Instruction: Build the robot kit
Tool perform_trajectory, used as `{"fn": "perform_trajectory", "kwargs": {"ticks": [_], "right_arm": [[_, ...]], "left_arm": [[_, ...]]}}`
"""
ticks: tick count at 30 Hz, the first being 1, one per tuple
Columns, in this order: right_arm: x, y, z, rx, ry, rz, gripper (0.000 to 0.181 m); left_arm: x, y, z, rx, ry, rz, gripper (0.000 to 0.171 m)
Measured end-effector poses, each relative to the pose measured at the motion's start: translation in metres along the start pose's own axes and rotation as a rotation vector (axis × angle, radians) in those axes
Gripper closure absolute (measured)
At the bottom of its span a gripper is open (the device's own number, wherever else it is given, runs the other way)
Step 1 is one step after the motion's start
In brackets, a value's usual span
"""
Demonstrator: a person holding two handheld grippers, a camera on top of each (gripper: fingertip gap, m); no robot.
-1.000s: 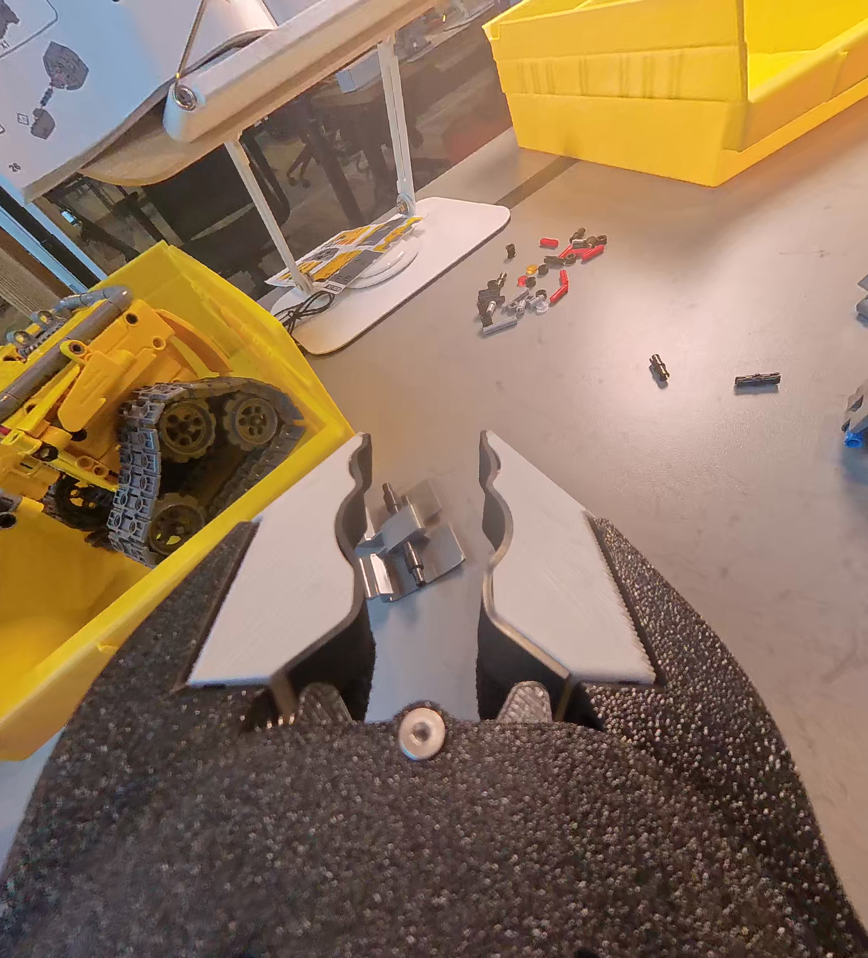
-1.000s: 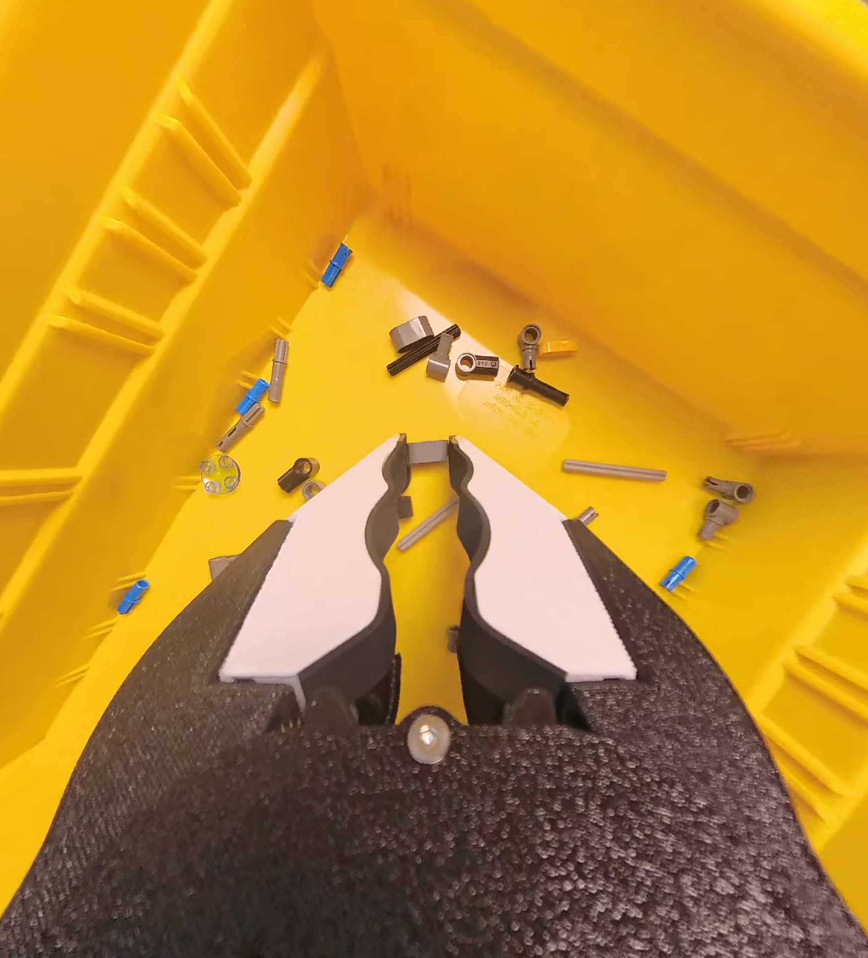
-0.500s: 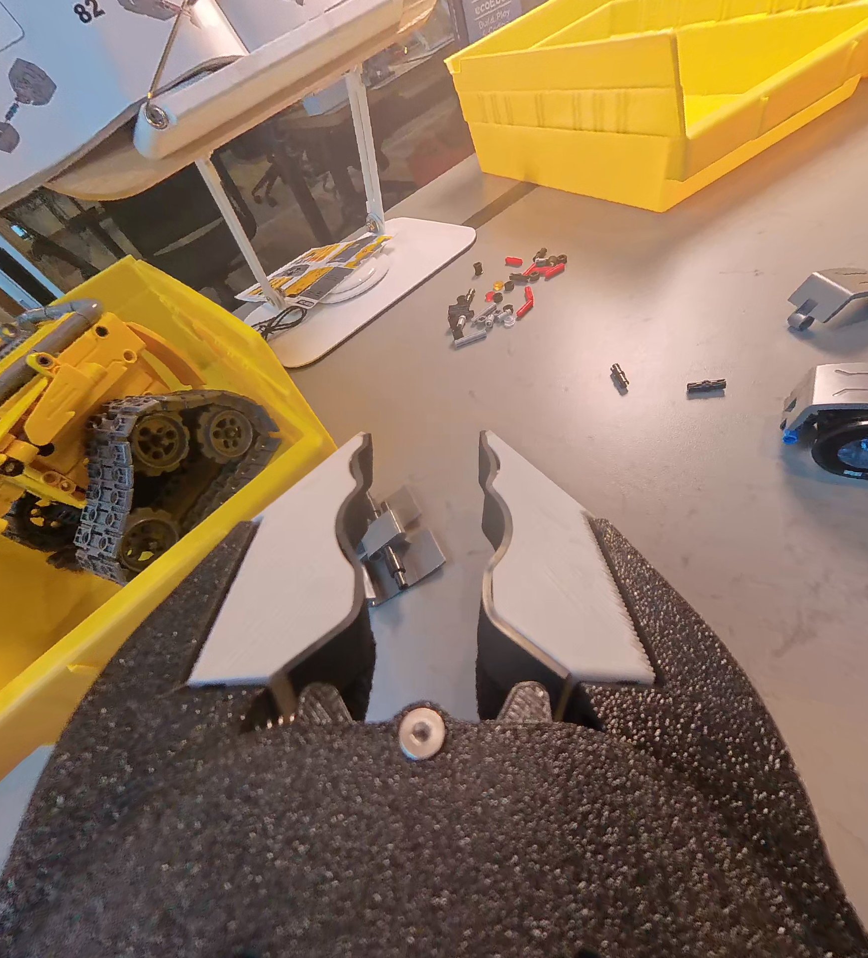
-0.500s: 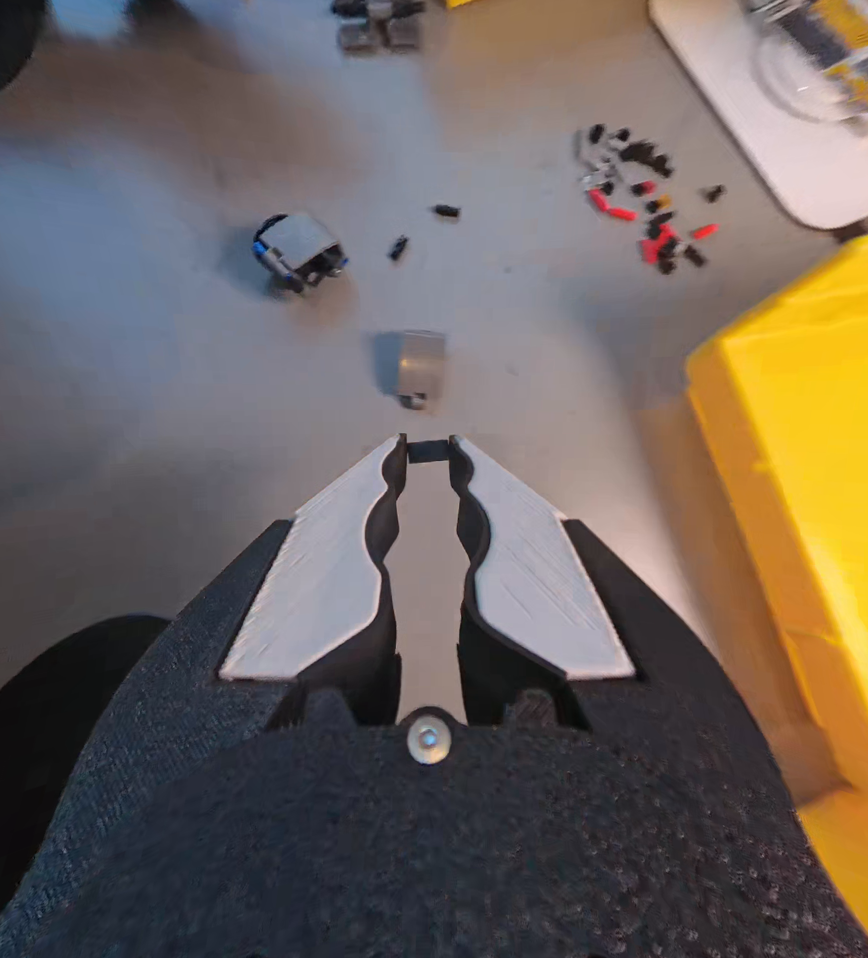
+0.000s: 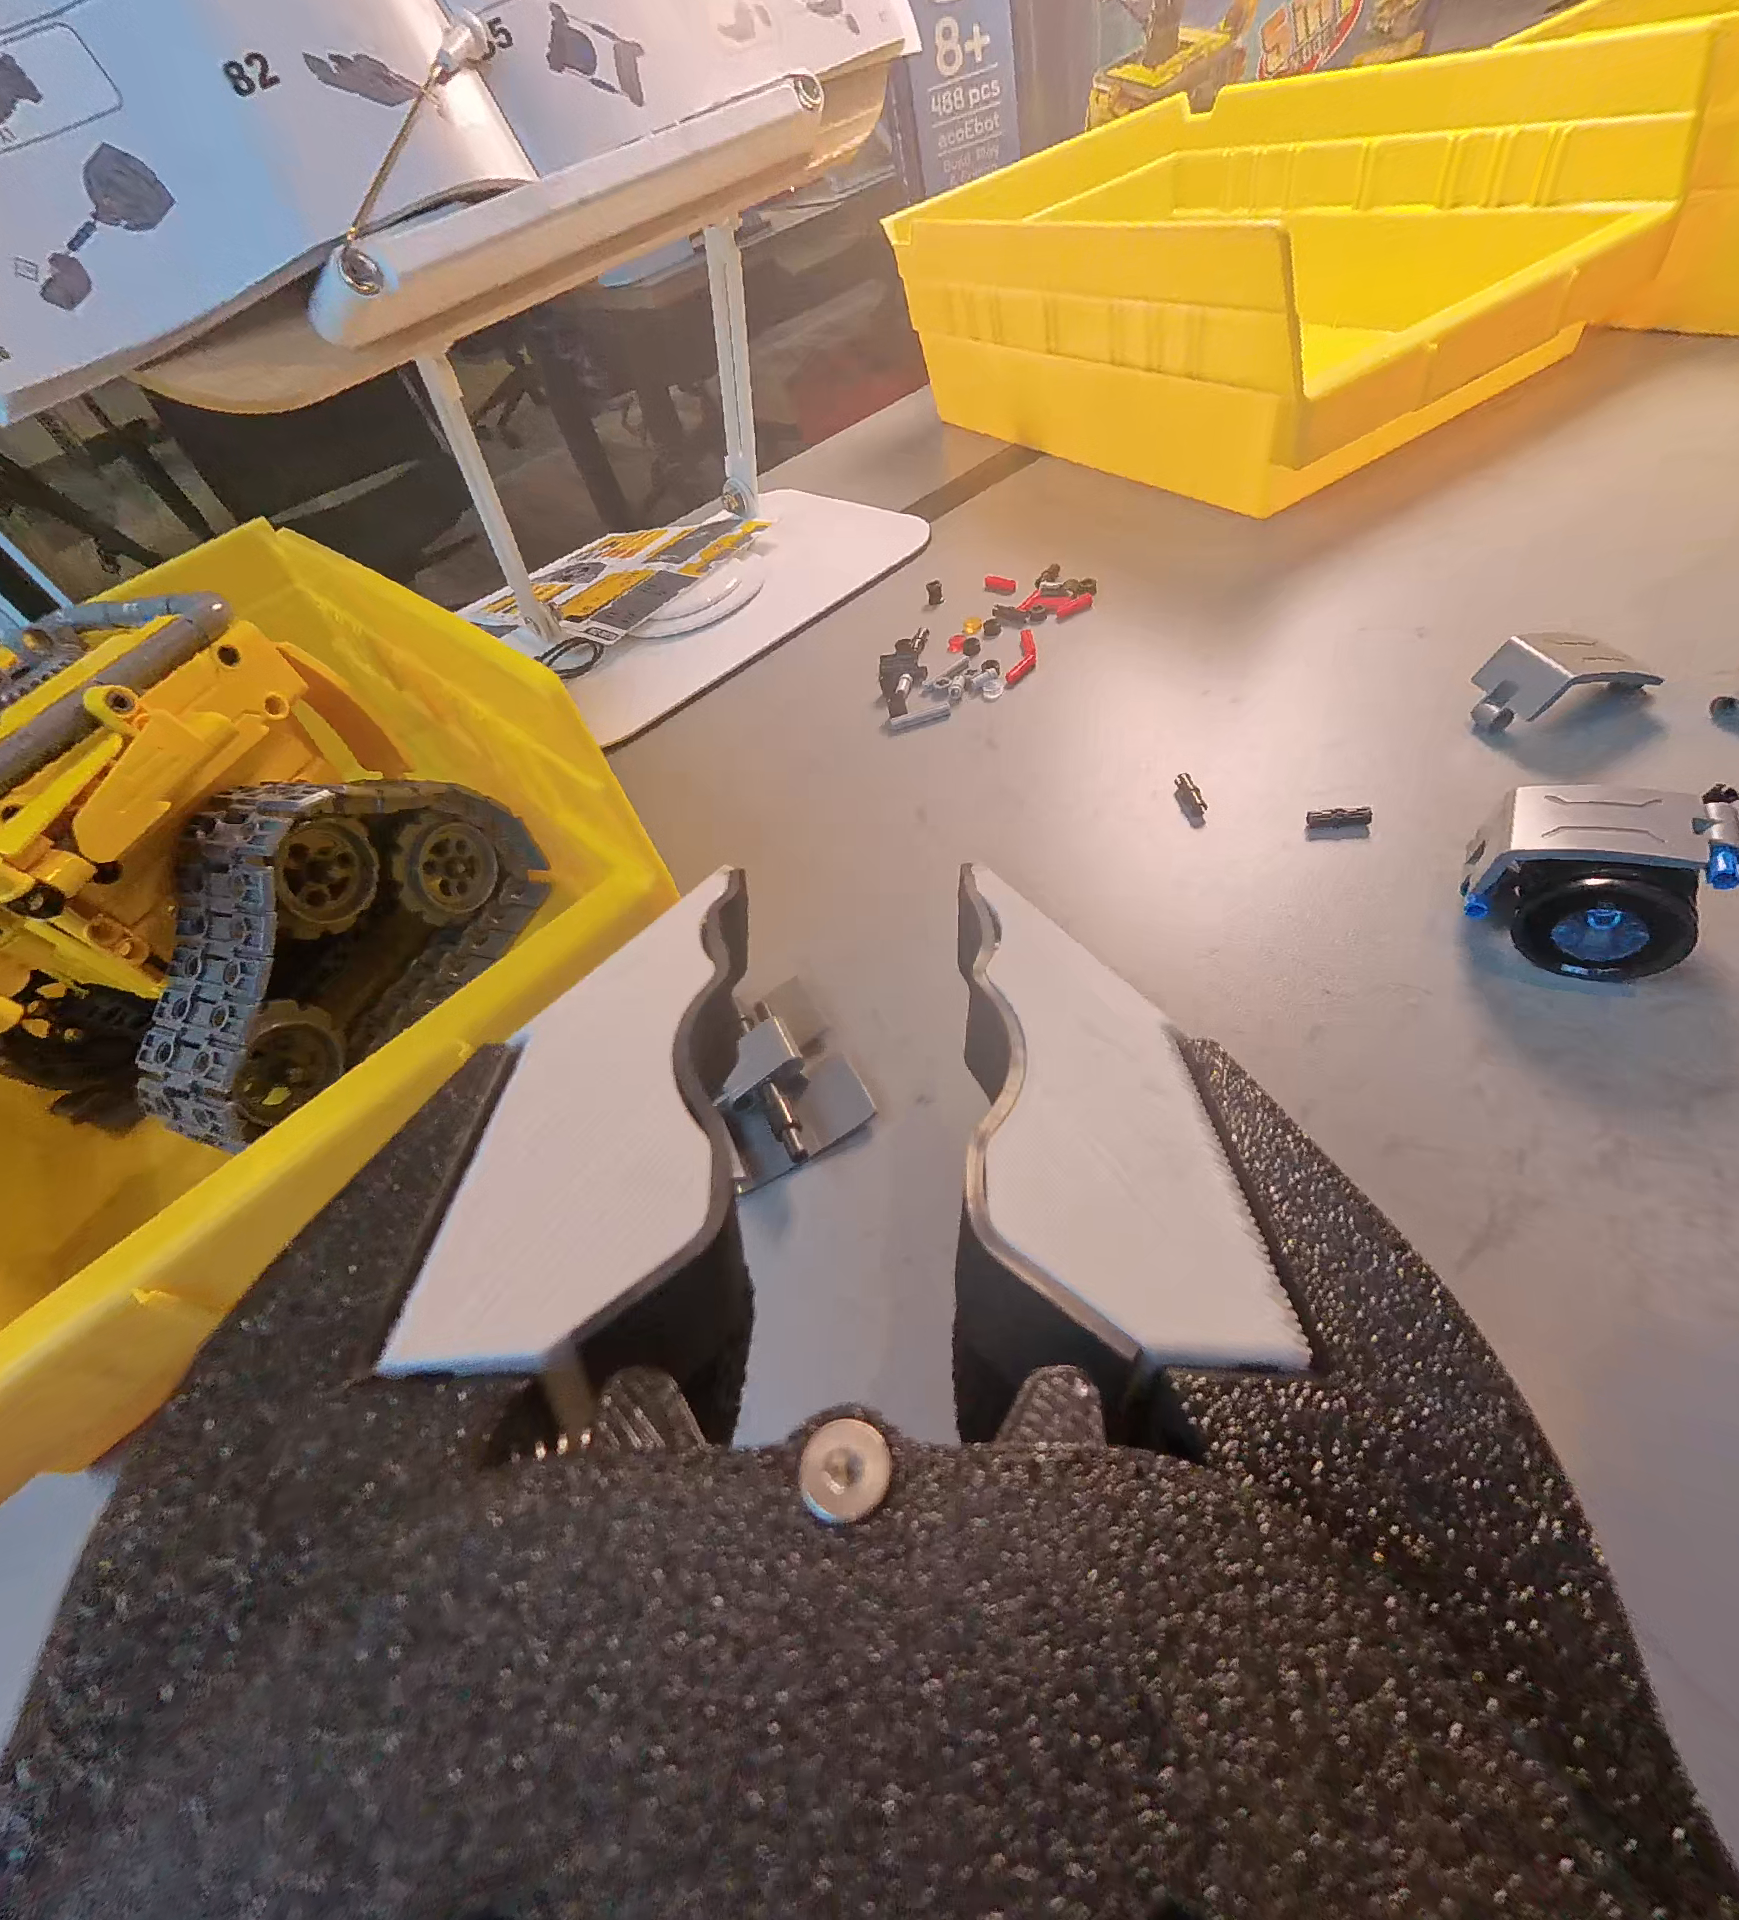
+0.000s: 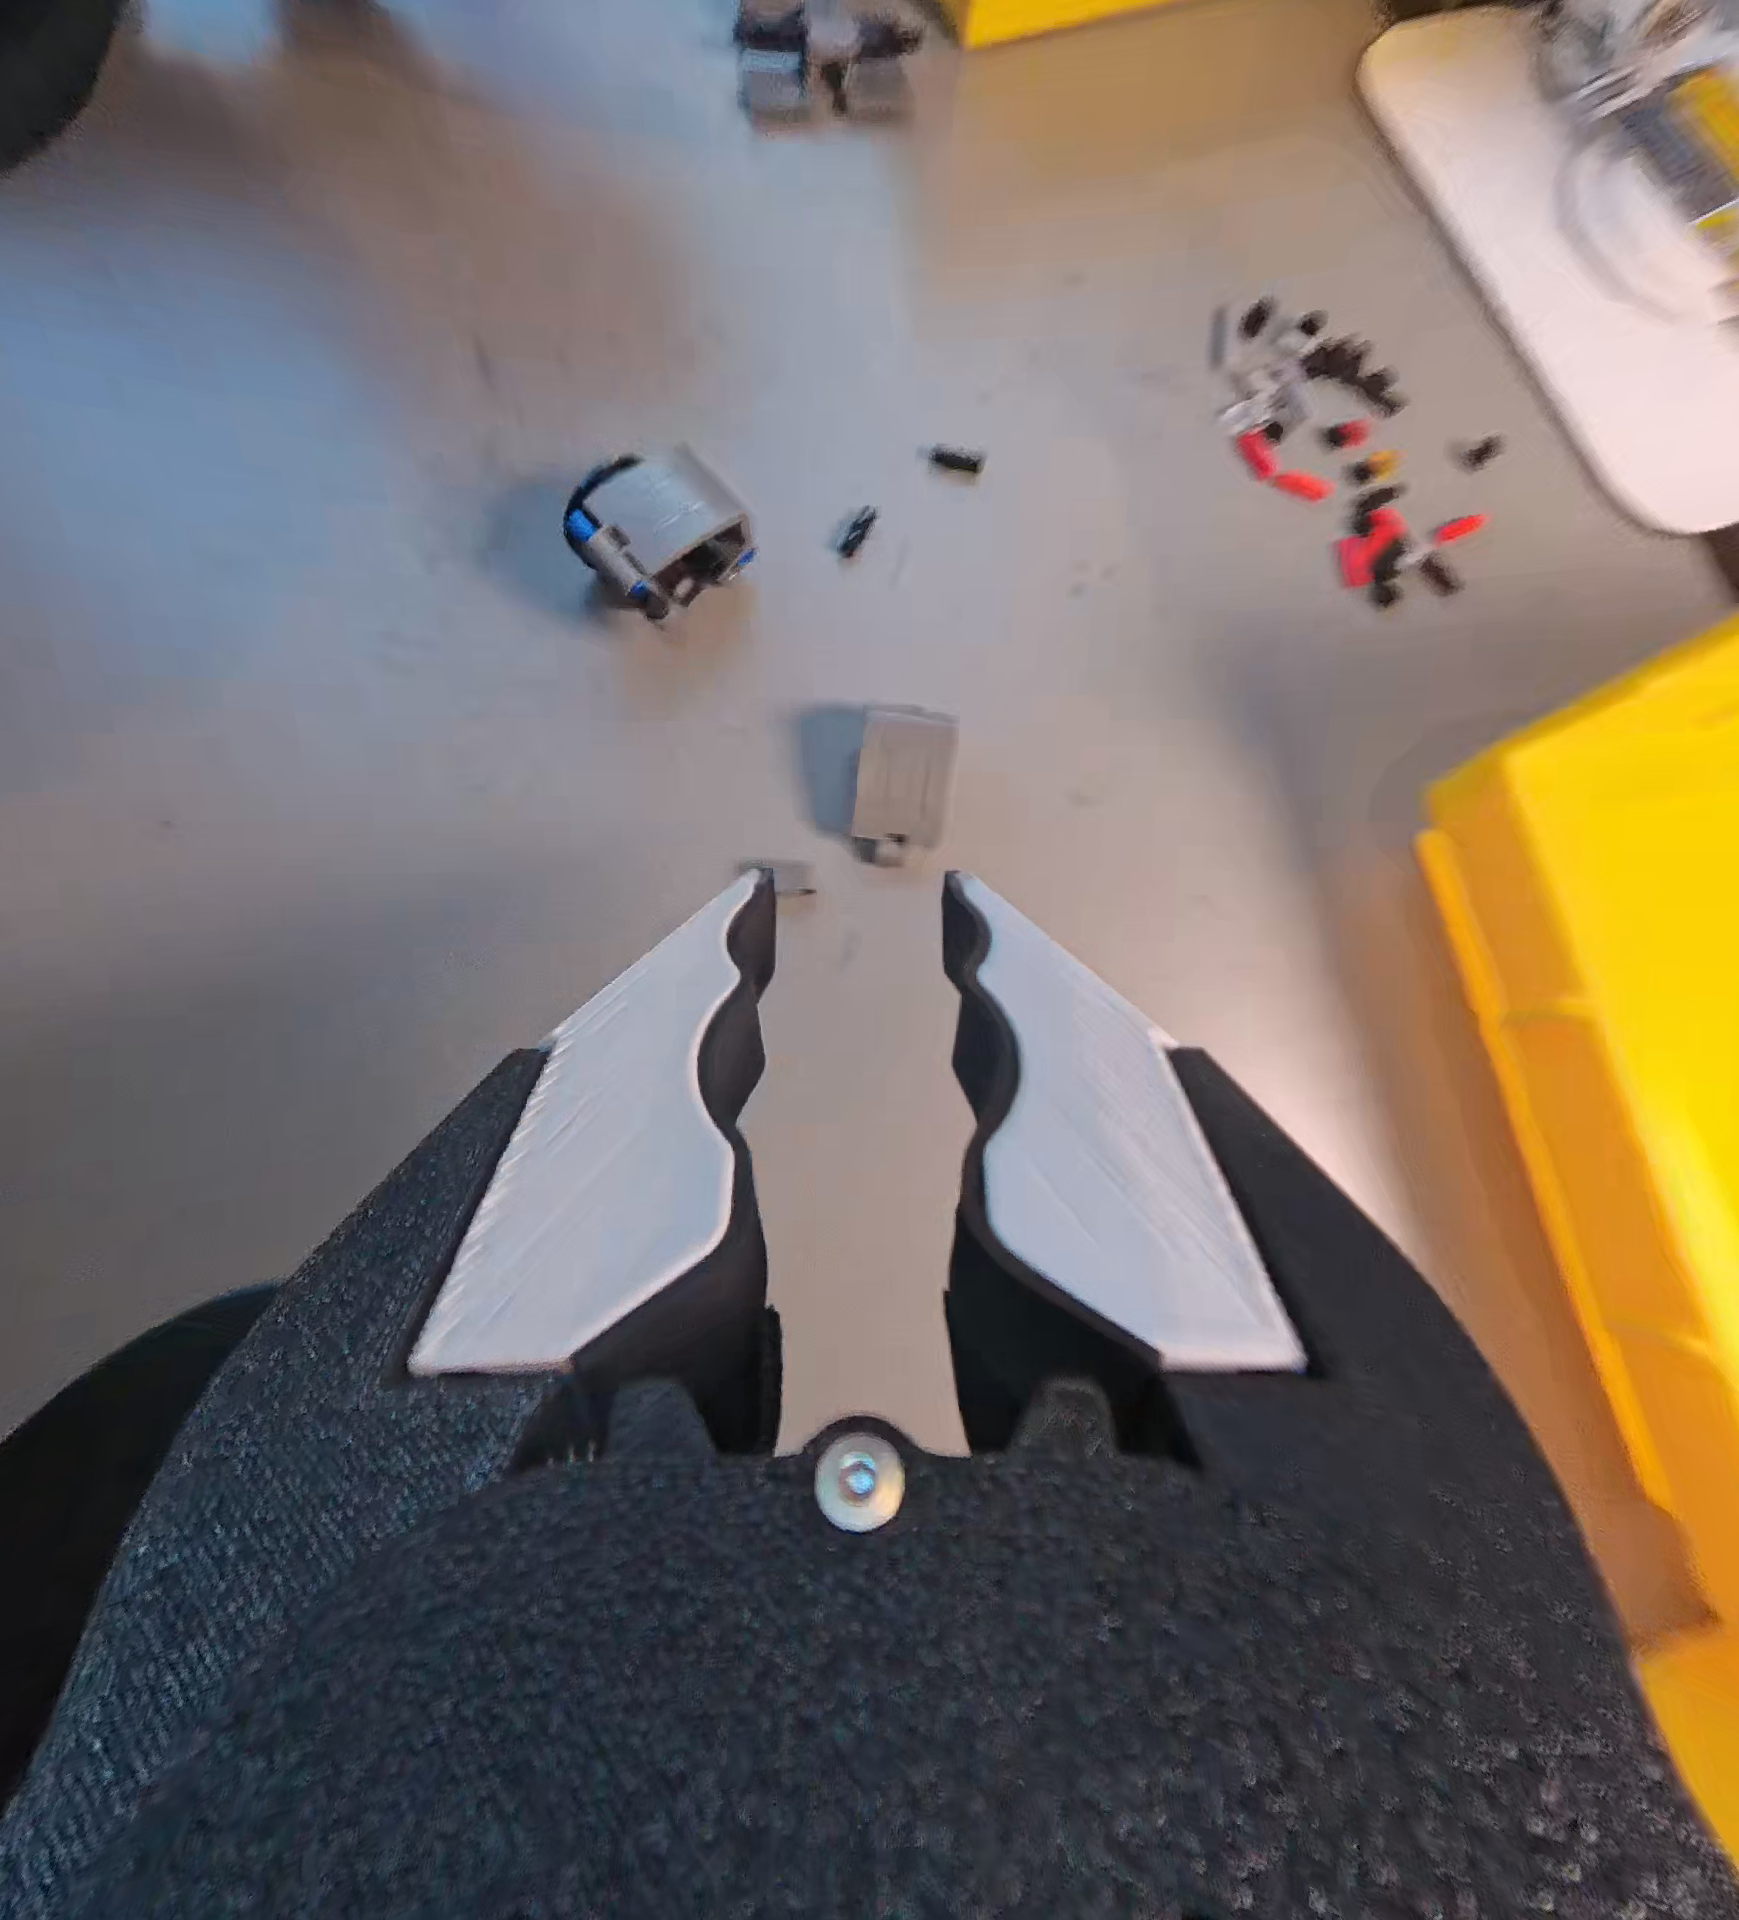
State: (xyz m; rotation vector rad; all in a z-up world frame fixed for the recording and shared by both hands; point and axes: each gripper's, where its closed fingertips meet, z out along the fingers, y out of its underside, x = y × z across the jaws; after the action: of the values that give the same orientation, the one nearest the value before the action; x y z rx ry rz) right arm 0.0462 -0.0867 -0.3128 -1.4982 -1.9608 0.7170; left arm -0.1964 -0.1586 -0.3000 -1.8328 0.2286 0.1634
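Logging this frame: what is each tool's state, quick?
Left tool: open, empty, over a grey hinged piece.
Right tool: open, empty; small grey piece at its tip.

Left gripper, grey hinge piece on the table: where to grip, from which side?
Probably across the raised block carrying the black pin, coming from above. The grey hinge piece lies flat on the table, so its thin plates offer no edge; the block stands proud. It sits against the inner side of one finger of the open left gripper, so centre over it first.

Left gripper point(image 5: 852, 894) jaws apart; right gripper point(image 6: 857, 896) likewise.
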Motion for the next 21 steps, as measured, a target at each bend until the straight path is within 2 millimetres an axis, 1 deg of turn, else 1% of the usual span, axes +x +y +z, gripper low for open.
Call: {"fn": "perform_trajectory", "kwargs": {"ticks": [1,2,3,4,5,6,7,8,9,10,11,12,13,15,17,19,21], "right_arm": [[0.015,-0.007,-0.025,0.03,0.054,0.001,0.149],[0.036,-0.012,-0.056,0.049,0.122,0.018,0.149],[0.058,-0.011,-0.087,0.064,0.189,0.053,0.15],[0.081,-0.005,-0.118,0.067,0.248,0.109,0.151],[0.106,0.009,-0.145,0.049,0.314,0.179,0.153],[0.132,0.03,-0.171,0.012,0.392,0.25,0.156],[0.154,0.058,-0.191,-0.047,0.456,0.324,0.158],[0.169,0.091,-0.204,-0.131,0.498,0.407,0.158],[0.18,0.125,-0.213,-0.209,0.533,0.486,0.158],[0.189,0.156,-0.216,-0.261,0.559,0.559,0.158],[0.192,0.184,-0.214,-0.304,0.566,0.635,0.158],[0.193,0.205,-0.209,-0.323,0.568,0.697,0.158],[0.193,0.22,-0.203,-0.328,0.573,0.741,0.158],[0.191,0.241,-0.192,-0.35,0.582,0.789,0.158],[0.19,0.253,-0.18,-0.349,0.575,0.838,0.157],[0.194,0.257,-0.176,-0.315,0.598,0.876,0.157],[0.202,0.253,-0.177,-0.257,0.619,0.909,0.157]], "left_arm": [[-0.002,0.0,-0.001,0.003,-0.004,-0.007,0.132],[-0.003,-0.001,-0.002,0.005,-0.007,-0.015,0.132],[-0.004,-0.001,-0.002,0.008,-0.008,-0.024,0.132],[-0.005,-0.001,-0.002,0.009,-0.006,-0.034,0.132],[-0.005,-0.001,-0.002,0.009,-0.004,-0.045,0.132],[-0.006,-0.001,-0.001,0.01,-0.003,-0.054,0.132],[-0.005,0.0,-0.001,0.008,-0.001,-0.06,0.132],[-0.005,0.001,0.0,0.005,0.001,-0.063,0.132],[-0.005,0.001,0.001,0.001,0.001,-0.063,0.132],[-0.004,0.002,0.001,-0.001,0.002,-0.061,0.132],[-0.003,0.002,0.001,-0.002,0.002,-0.058,0.132],[-0.003,0.002,0.001,-0.002,0.003,-0.056,0.132],[-0.002,0.002,0.002,-0.004,0.004,-0.054,0.132],[-0.002,0.003,0.002,-0.007,0.004,-0.054,0.132],[-0.002,0.004,0.002,-0.008,0.008,-0.062,0.132],[-0.002,0.004,0.002,-0.007,0.012,-0.067,0.132],[-0.002,0.003,0.002,-0.005,0.016,-0.071,0.132]]}}
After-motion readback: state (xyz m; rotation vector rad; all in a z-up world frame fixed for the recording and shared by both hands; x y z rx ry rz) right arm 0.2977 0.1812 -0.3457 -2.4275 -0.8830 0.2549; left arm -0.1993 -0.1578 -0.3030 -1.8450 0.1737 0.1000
